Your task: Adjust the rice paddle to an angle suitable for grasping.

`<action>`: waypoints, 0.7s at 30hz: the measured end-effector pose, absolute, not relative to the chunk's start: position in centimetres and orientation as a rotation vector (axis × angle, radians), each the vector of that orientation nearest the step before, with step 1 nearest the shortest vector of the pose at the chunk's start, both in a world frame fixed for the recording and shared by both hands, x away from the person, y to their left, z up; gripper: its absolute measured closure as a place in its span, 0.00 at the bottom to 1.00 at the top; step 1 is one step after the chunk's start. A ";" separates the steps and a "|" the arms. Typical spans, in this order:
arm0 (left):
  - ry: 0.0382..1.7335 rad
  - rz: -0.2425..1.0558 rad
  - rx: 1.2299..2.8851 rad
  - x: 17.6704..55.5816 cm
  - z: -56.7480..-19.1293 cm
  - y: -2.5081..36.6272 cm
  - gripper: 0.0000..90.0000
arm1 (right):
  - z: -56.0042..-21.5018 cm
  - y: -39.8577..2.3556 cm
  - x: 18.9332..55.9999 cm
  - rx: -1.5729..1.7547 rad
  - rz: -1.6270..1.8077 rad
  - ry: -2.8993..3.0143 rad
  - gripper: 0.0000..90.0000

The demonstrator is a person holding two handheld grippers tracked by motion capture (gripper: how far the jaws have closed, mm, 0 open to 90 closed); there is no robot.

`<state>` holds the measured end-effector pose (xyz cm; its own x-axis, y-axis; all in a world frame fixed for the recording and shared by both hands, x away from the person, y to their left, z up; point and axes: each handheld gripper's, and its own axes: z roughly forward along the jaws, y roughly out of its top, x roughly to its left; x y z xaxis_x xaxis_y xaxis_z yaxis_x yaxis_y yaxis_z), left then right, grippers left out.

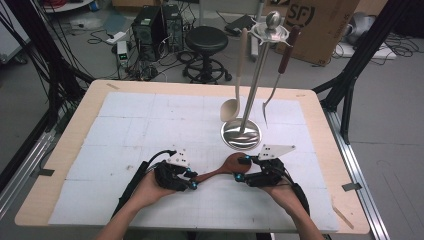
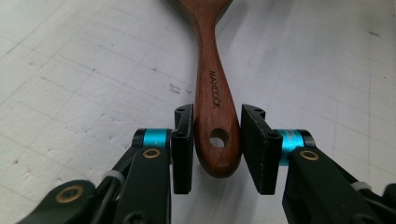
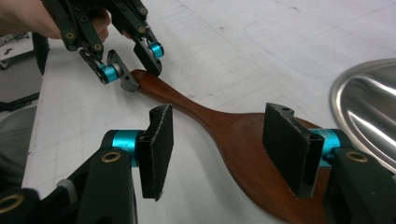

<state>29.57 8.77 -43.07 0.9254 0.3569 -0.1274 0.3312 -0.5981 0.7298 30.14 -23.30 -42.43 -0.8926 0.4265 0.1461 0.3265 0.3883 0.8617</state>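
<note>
A dark wooden spoon (image 1: 220,170) lies flat on the white mat, bowl to the right, handle to the left. In the left gripper view its handle (image 2: 212,84) reads MAXCOOK and has a hole at the end. My left gripper (image 2: 217,147) has both pads against the sides of that handle end; it sits at the spoon's left tip (image 1: 192,180) and also appears in the right gripper view (image 3: 137,67). My right gripper (image 1: 242,168) is open, its jaws wide apart over the spoon's bowl (image 3: 243,140), straddling it (image 3: 222,149).
A steel utensil stand with a round base (image 1: 241,133) rises just beyond the spoon; its rim (image 3: 369,112) is close to my right jaw. A beige ladle (image 1: 231,107) and a meat fork (image 1: 272,95) hang from it. A stool (image 1: 206,40) stands behind the table.
</note>
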 end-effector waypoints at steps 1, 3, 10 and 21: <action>0.484 0.035 2.254 29.5 -43.0 8.8 0.74 | -42.4 -23.1 30.1 0.680 1.538 2.540 0.47; 0.473 0.028 2.259 29.5 -42.9 8.8 0.74 | -42.5 -22.7 30.1 0.664 1.545 2.552 0.47; 0.442 0.001 2.254 29.1 -42.7 8.6 0.74 | -42.6 -21.1 30.1 0.591 1.540 2.604 0.46; 0.423 -0.028 2.230 28.7 -42.3 8.4 0.74 | -43.4 -19.3 30.0 0.510 1.476 2.687 0.46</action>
